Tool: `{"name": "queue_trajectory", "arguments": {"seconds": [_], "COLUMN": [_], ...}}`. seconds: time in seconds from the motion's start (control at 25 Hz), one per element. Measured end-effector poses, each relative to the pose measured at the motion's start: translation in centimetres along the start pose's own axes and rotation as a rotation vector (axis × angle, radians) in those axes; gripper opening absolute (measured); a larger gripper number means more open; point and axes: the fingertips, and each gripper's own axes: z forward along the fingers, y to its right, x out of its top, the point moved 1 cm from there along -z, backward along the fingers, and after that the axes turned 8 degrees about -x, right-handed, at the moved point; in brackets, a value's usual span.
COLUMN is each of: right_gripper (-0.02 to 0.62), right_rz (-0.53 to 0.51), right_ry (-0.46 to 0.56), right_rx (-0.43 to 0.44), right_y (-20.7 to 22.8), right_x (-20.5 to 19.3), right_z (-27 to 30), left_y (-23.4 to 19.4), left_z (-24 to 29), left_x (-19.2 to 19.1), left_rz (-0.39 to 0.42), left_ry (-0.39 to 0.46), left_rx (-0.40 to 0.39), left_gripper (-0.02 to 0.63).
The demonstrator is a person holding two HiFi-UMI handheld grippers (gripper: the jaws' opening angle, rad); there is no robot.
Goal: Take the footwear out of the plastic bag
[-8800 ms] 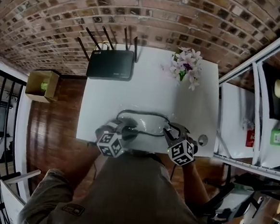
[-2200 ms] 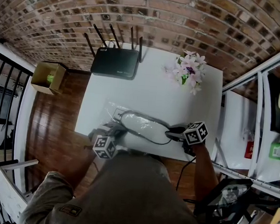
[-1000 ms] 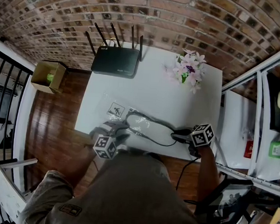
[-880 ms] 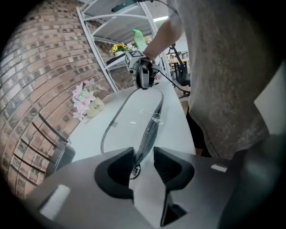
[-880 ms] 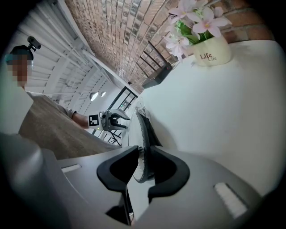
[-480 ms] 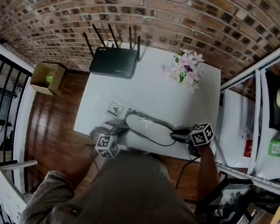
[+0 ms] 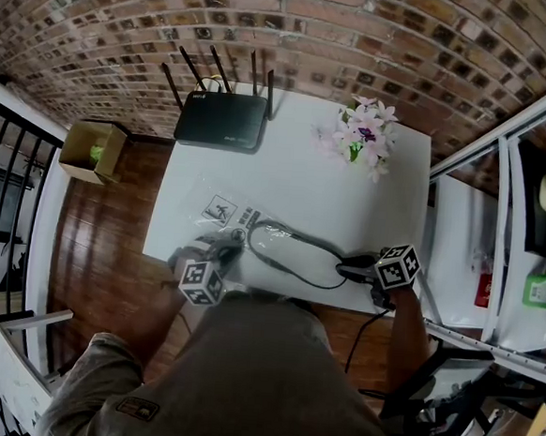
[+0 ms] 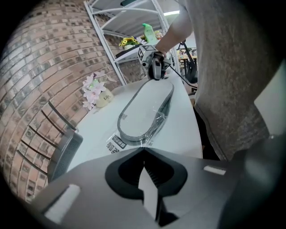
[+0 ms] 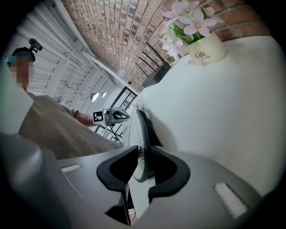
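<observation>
A flat white piece of footwear (image 7: 294,250) with a dark rim lies on the white table (image 7: 295,181), its left end still inside a clear plastic bag (image 7: 224,214) with printed labels. My right gripper (image 7: 347,263) is shut on the footwear's right end; in the right gripper view the dark rim (image 9: 144,134) runs in between the pads. My left gripper (image 7: 233,250) has just closed, and its jaws meet on the bag's near edge (image 8: 134,142). The footwear (image 8: 145,107) stretches away from it toward the right gripper (image 8: 154,76).
A black router (image 7: 220,120) with several antennas stands at the table's far left. A pot of pink flowers (image 7: 362,133) stands at the far right. A cardboard box (image 7: 88,151) sits on the wooden floor at the left, and a white shelf unit (image 7: 470,228) at the right.
The left gripper's jaws have shut at the bag's edge. The bag has shifted a little to the left and the footwear's right end slightly to the right.
</observation>
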Motion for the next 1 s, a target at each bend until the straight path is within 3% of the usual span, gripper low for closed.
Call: {"name": "queue_trajectory", "arguments": {"seconds": [0.12, 0.2, 0.28, 0.52, 0.68, 0.8, 1.0], "right_gripper": [0.124, 0.251, 0.306, 0.349, 0.340, 0.250, 0.206], "right_rz": [-0.044, -0.096, -0.168, -0.358, -0.372, -0.367, -0.323], "right_ry": [-0.040, -0.079, -0.109, -0.202, -0.261, -0.286, -0.300], "right_rx": [-0.024, -0.052, -0.089, -0.096, -0.077, -0.083, -0.051], "right_y": [0.0, 0.0, -0.2, -1.8, -2.0, -1.8, -1.9], "right_x": [-0.3, -0.4, 0.1, 2.0, 1.4, 1.1, 0.6], "right_z": [0.5, 0.8, 1.2, 3.6, 5.2, 5.7, 5.3], "left_y": [0.0, 0.0, 0.1, -0.1, 0.0, -0.1, -0.1], "left_z": [0.0, 0.0, 0.0, 0.0, 0.1, 0.0, -0.1], "left_x": [0.0, 0.0, 0.0, 0.2, 0.0, -0.2, -0.5], "left_rz": [-0.006, -0.003, -0.002, -0.010, -0.013, -0.014, -0.011], "left_ry": [-0.001, -0.001, 0.000, 0.002, 0.002, 0.004, 0.000], "left_rx": [-0.003, -0.007, -0.010, -0.011, -0.012, -0.008, -0.006], "left_gripper": [0.003, 0.003, 0.003, 0.003, 0.003, 0.003, 0.003]}}
